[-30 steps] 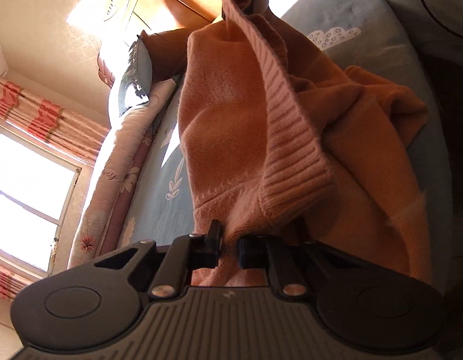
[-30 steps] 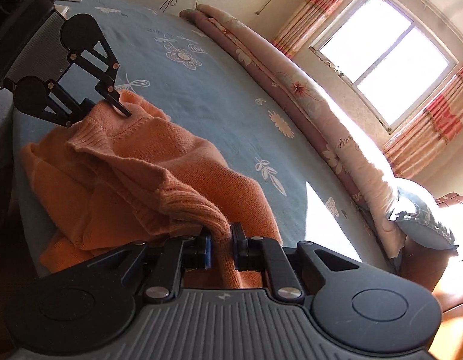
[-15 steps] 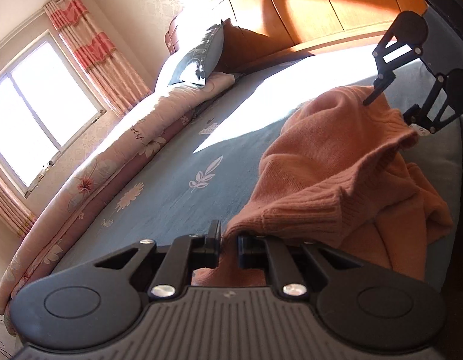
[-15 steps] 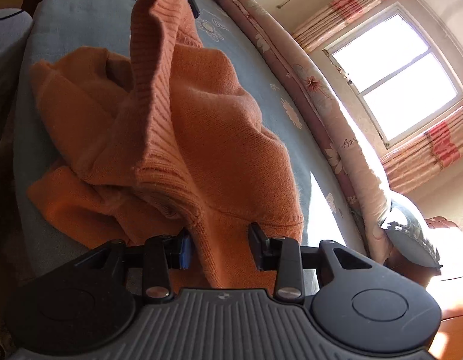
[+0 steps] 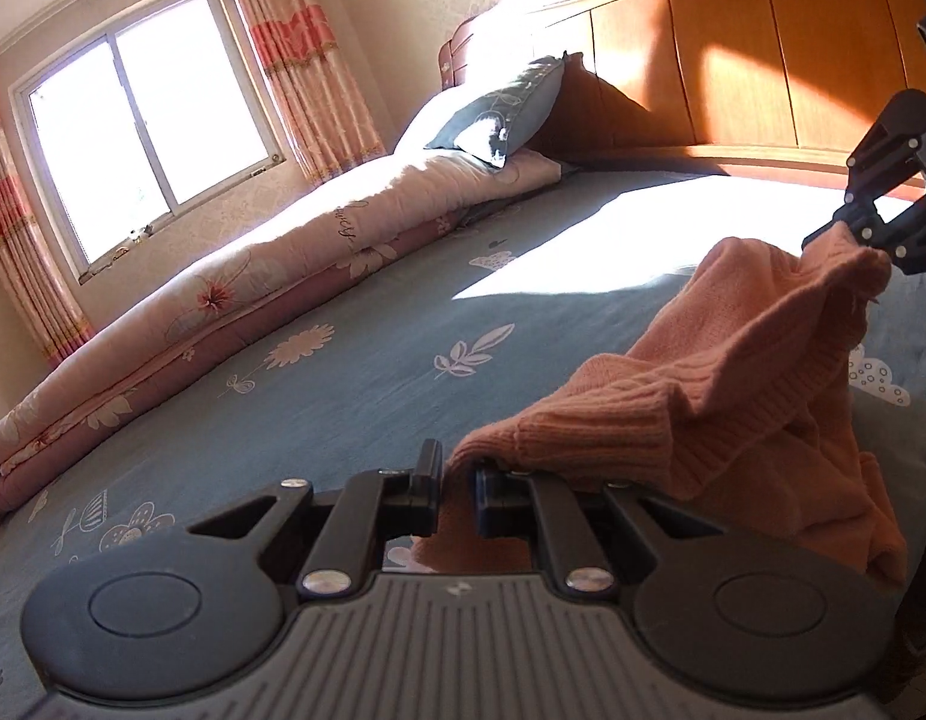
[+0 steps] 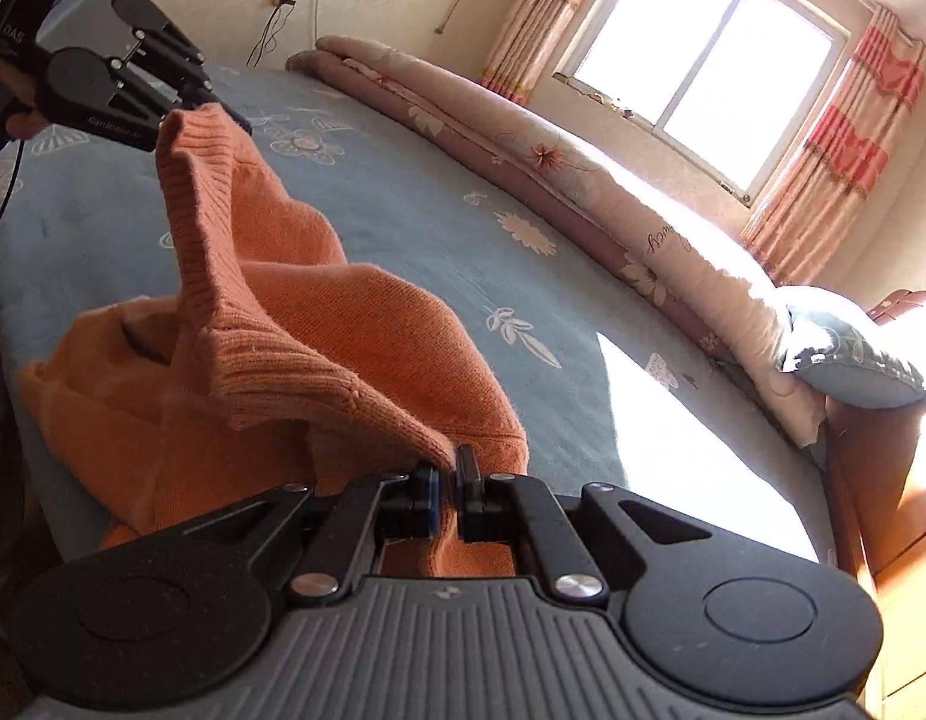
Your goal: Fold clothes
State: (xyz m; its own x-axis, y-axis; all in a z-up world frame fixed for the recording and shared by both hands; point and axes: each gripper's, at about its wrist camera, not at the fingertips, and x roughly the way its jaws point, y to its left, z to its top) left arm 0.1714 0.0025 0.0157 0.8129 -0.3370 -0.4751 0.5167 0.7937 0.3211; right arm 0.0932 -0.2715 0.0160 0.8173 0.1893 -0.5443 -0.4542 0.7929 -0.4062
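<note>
Both grippers are clamped on the ribbed hem of an orange sweater [image 6: 319,324], which hangs between them above the blue bedsheet [image 5: 355,396]. The left gripper [image 5: 454,480] pinches one corner; the right gripper [image 6: 445,483], whose jaws have just closed on the knit, pinches another. The rest sags onto the bed.

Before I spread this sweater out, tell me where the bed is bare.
The blue bedsheet is free between the orange sweater and the rolled quilt, up to the pillow. It is crowded only at the near edge, where both grippers hold the sweater.
</note>
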